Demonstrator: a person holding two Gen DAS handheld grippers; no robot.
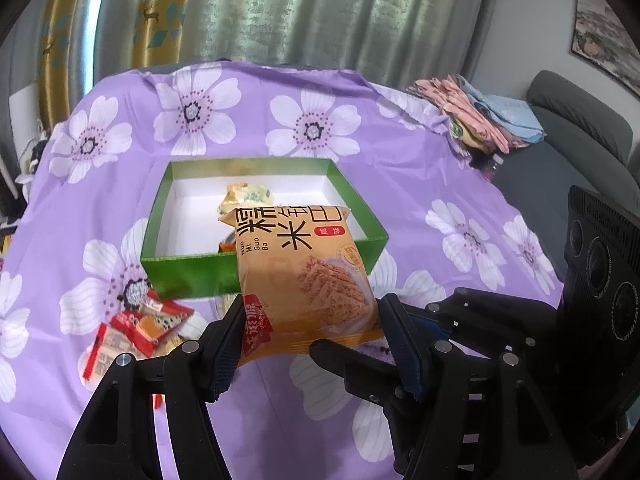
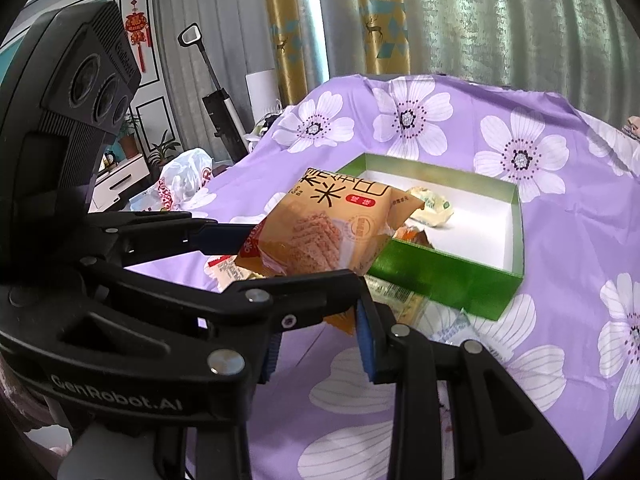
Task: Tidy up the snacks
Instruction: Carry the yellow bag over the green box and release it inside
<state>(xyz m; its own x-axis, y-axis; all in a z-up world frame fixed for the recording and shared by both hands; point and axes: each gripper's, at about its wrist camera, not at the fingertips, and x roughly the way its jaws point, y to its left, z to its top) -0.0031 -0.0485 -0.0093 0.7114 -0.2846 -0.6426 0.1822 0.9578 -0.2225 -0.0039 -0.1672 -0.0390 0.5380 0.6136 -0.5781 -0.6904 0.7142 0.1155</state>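
Note:
My left gripper (image 1: 312,332) is shut on an orange rice-cracker packet (image 1: 304,268) and holds it above the cloth, just in front of the green box (image 1: 192,276). The box has a white inside and holds a pale yellow snack (image 1: 246,196) and another orange one. The right wrist view shows the same packet (image 2: 320,228) held by the left gripper (image 2: 280,256) beside the box (image 2: 452,280). My right gripper (image 2: 320,344) is open and empty, low over the cloth under the packet. Red snack packets (image 1: 132,328) lie left of the box front.
The table wears a purple cloth with white flowers (image 1: 460,184). Loose white and yellow packets (image 2: 432,312) lie by the box's near corner. Folded cloths (image 1: 480,112) sit at the far right edge, next to a grey sofa (image 1: 568,152). Curtains hang behind.

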